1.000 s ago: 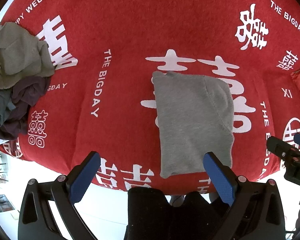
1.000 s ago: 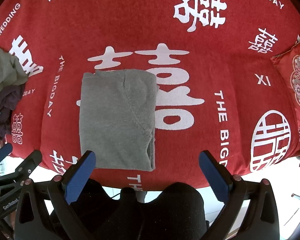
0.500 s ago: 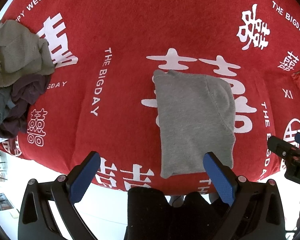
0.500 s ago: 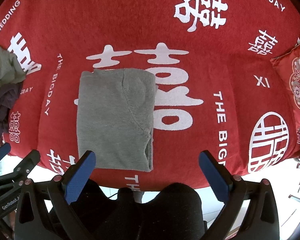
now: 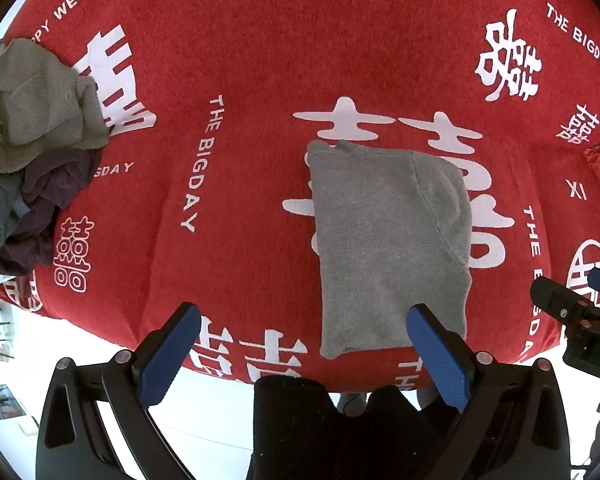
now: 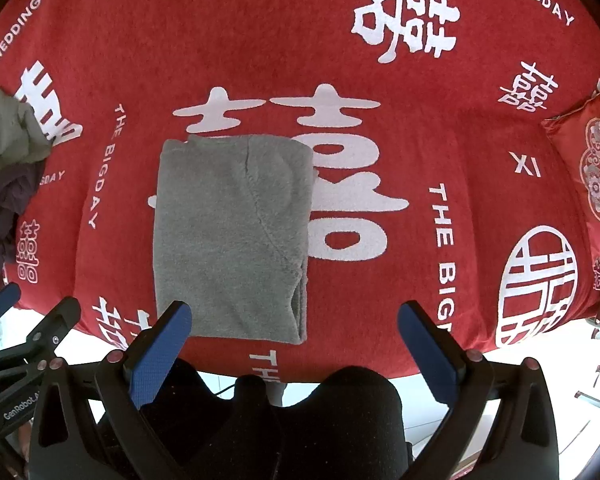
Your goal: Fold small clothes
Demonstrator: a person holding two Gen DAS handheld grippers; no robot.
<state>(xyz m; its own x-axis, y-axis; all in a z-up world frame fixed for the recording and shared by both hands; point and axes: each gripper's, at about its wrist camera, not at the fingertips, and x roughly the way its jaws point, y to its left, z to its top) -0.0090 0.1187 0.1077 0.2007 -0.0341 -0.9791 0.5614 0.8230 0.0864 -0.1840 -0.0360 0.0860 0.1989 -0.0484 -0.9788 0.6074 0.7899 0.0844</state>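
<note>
Nothing has moved much; our folded gray shirt (image 5: 388, 248) lies flat on the red blanket (image 5: 260, 60). Left gripper (image 5: 304, 354) and right gripper (image 6: 294, 354) both spread, holding nothing. Clothes pile (image 5: 32, 148) sits well left.

The red cloth (image 6: 480, 128) carries white print. "THE BIGDAY" stands left of the grey folded garment (image 6: 232, 236), again right of it, and once more at the far right corner. "XI" stands to the right of the garment. "WEDDING" is at the far left corner, the word before it cut off. Large white Chinese characters are spread around the garment. The left gripper (image 6: 4, 364) body reads "GenRobot".
</note>
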